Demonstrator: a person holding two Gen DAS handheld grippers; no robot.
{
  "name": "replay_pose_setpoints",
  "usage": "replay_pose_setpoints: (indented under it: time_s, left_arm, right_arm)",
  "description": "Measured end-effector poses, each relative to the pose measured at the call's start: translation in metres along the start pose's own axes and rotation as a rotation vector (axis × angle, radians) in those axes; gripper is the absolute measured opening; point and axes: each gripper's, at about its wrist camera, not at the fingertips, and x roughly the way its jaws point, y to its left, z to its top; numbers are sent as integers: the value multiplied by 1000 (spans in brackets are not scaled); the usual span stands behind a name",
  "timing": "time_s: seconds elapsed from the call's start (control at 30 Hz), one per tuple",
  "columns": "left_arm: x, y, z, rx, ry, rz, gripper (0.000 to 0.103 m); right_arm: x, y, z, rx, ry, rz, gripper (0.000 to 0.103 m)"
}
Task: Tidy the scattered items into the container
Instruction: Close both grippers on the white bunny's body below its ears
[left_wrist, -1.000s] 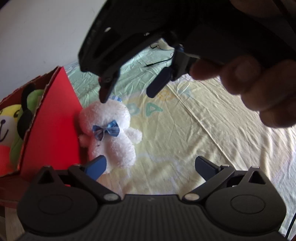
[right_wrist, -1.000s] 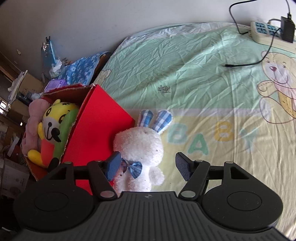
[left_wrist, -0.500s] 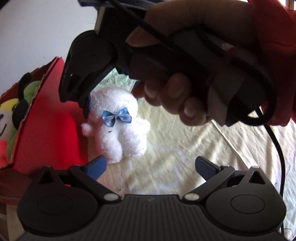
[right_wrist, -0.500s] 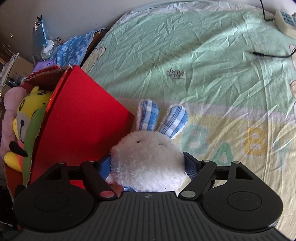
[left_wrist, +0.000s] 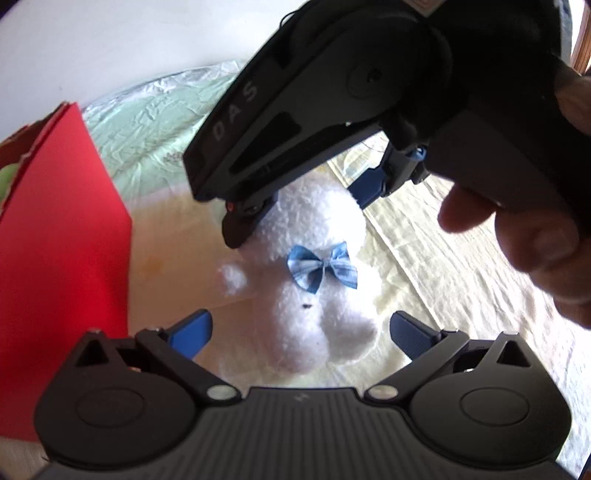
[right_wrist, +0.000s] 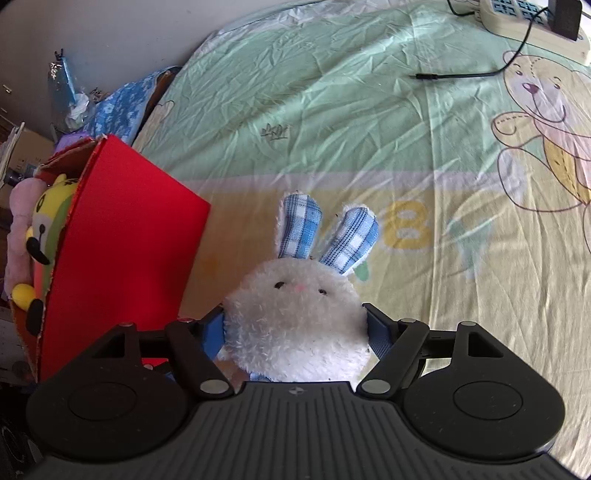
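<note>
With open bedsheet (right_wrist: 332, 110) ahead and the red box (right_wrist: 122, 236) just to its left, the right gripper (right_wrist: 295, 332) clamps the white plush rabbit (right_wrist: 295, 317) by the head, its casing lettered "DAS", while the left gripper (left_wrist: 299, 326) hangs spread wide, empty, at the rabbit's feet.

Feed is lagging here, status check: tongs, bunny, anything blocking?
Right tongs clamped on white bunny head. Left tongs open, empty, below its feet. Red box alongside, open. Nothing blocking.
</note>
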Motion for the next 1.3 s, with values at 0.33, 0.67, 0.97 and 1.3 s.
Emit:
replay_pose_setpoints:
  time_s: [0.33,0.67,0.97,1.3]
  left_arm:
    - [28,8,11,-18,43,-5,100]
    - [46,-30,24,104,-32,10,93]
    - [57,-19,25,55,-49,-19,103]
    - [64,-12,17,80,-132,-42,102]
  right_arm:
    - [-22,-39,-20,211,-97,75,80]
    - [-11,-49,-29,280,-95,139,70]
    - [-3,-51,-32,327,-78,180,67]
    - [-4,-49,-39,301,-128,164,69]
